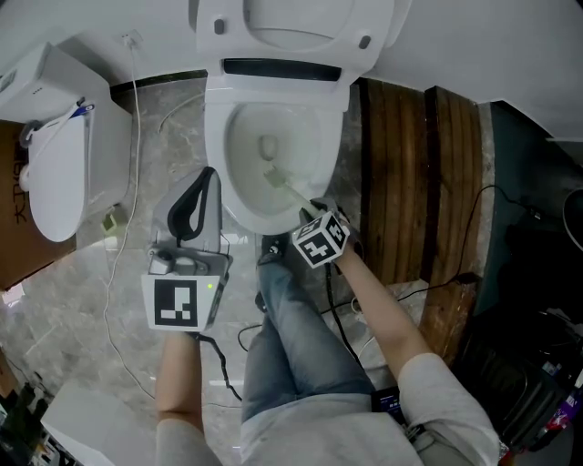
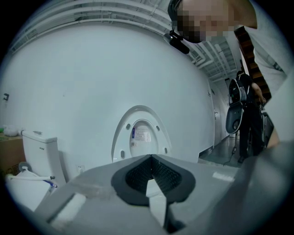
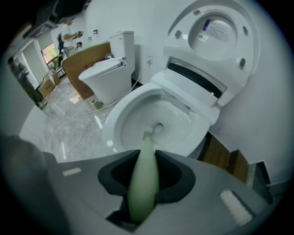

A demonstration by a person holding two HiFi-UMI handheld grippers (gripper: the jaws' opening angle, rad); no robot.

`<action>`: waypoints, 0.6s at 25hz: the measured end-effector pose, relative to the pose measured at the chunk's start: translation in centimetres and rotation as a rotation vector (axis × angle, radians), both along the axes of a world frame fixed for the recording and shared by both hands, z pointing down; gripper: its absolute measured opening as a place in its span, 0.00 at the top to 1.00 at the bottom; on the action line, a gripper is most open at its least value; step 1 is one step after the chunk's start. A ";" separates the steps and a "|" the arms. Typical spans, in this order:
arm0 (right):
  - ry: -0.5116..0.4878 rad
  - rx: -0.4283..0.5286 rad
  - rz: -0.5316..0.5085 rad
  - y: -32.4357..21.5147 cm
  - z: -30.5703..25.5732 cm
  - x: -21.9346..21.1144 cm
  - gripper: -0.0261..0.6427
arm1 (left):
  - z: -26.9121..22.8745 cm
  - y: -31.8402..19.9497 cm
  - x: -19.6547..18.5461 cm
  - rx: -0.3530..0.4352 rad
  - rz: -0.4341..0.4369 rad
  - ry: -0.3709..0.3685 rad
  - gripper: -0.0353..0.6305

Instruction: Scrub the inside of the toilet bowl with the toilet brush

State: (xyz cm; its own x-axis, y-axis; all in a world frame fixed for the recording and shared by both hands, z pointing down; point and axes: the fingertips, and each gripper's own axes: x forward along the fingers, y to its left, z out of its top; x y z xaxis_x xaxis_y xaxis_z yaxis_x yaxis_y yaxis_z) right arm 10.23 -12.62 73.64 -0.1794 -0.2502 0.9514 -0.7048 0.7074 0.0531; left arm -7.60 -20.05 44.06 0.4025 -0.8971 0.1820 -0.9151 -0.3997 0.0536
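1. Down inside the white ceramic toilet bowl (image 1: pixel 239 196), the pale green plastic toilet brush (image 1: pixel 290 188) slants from the near rim towards the bottom. Its small bristled head lies just beside the drain opening.
2. At the bowl's near right rim, the right gripper (image 1: pixel 314 211) is clamped on the brush's handle. The right gripper view shows the rounded green handle (image 3: pixel 143 183) pinched between the dark pads, with its thin neck running out over the bowl (image 3: pixel 110 133).
3. The left gripper (image 1: pixel 205 182) is held over the grey marble floor (image 1: pixel 91 300) just beside the bowl's left edge, pointing upward and apart from the toilet. In its own view its jaws (image 2: pixel 151 158) are closed together with nothing between them, facing the raised white seat lid (image 2: pixel 140 137) and the wall.
4. That lid (image 1: pixel 291 23) stands open at the bowl's far edge.
5. A second white toilet with its lid down (image 1: pixel 55 173) sits towards the floor's left edge, well apart.
6. Dark brown wooden planks (image 1: pixel 401 182) lie along the bowl's right side.
7. The person's leg in blue jeans (image 1: pixel 301 346) stands just before the bowl, between the two grippers.
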 end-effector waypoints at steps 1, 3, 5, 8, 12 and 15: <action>-0.025 -0.012 0.038 0.3 -0.1 -0.1 0.81 | 0.0 0.1 0.0 0.001 0.000 0.000 0.94; -0.077 -0.034 0.112 0.9 -0.2 -0.4 0.81 | 0.0 0.2 -0.1 -0.003 -0.002 0.002 0.94; -0.128 -0.056 0.185 1.4 -0.3 -0.7 0.81 | 0.0 0.4 -0.1 -0.006 -0.003 0.004 0.94; -0.198 -0.091 0.289 2.0 -0.3 -1.0 0.81 | -0.1 0.5 0.0 0.000 -0.002 0.005 0.94; -0.268 -0.121 0.377 2.4 -0.5 -1.7 0.81 | 0.0 0.7 0.1 -0.008 -0.001 0.007 0.94; -0.318 -0.135 0.423 2.4 -0.7 -2.6 0.82 | 0.0 0.6 0.1 -0.007 -0.002 0.008 0.94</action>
